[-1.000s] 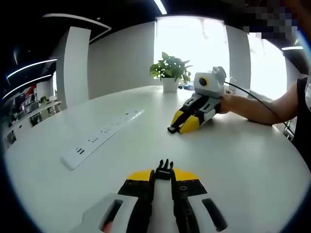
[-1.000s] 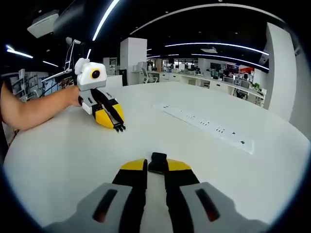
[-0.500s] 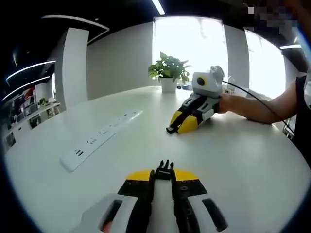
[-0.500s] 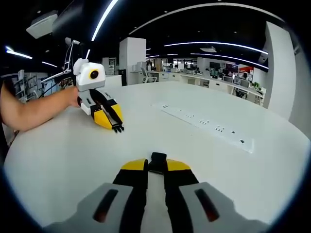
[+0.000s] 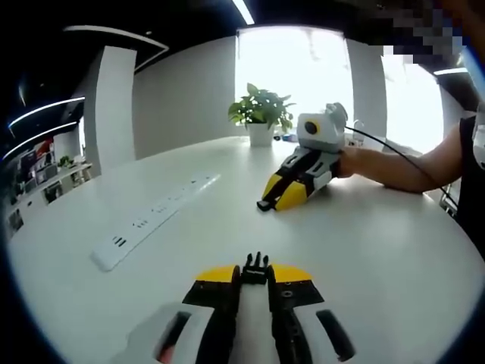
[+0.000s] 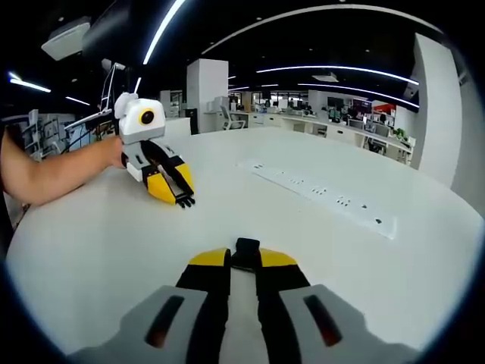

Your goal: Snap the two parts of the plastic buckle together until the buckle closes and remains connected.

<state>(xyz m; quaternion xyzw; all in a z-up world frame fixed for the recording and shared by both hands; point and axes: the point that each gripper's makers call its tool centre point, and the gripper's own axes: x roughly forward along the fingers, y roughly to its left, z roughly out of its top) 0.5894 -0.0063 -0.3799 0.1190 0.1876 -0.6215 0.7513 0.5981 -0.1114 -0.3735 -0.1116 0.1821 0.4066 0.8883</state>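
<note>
My left gripper (image 5: 255,279) rises from six o'clock in the left gripper view, its yellow-tipped jaws pinched together on the pronged buckle half (image 5: 256,267), a small black piece whose prongs stick out past the jaw tips toward twelve o'clock. It sits low over the white table (image 5: 379,250). My right gripper (image 6: 243,262) comes up from six o'clock in the right gripper view, jaws likewise clamped, this time on the socket buckle half (image 6: 245,251), a blocky black piece that pokes just beyond the tips. So each half is held at the very nose of its own gripper, and the two halves are well apart, not joined.

Further out in the left gripper view, the right gripper lies at about one o'clock from my jaws, resting on the table with its black piece pointing down toward seven o'clock; a bare forearm (image 5: 402,171) reaches in from three o'clock behind it. In the right gripper view, the left gripper lies toward ten o'clock, prongs aimed at five o'clock, with the other forearm (image 6: 53,174) coming from nine o'clock.

A long white power strip (image 5: 148,220) lies at ten o'clock in the left gripper view and at two o'clock in the right gripper view. Beyond it, at the far table edge near twelve o'clock, stands a potted plant (image 5: 261,114) before a bright window.
</note>
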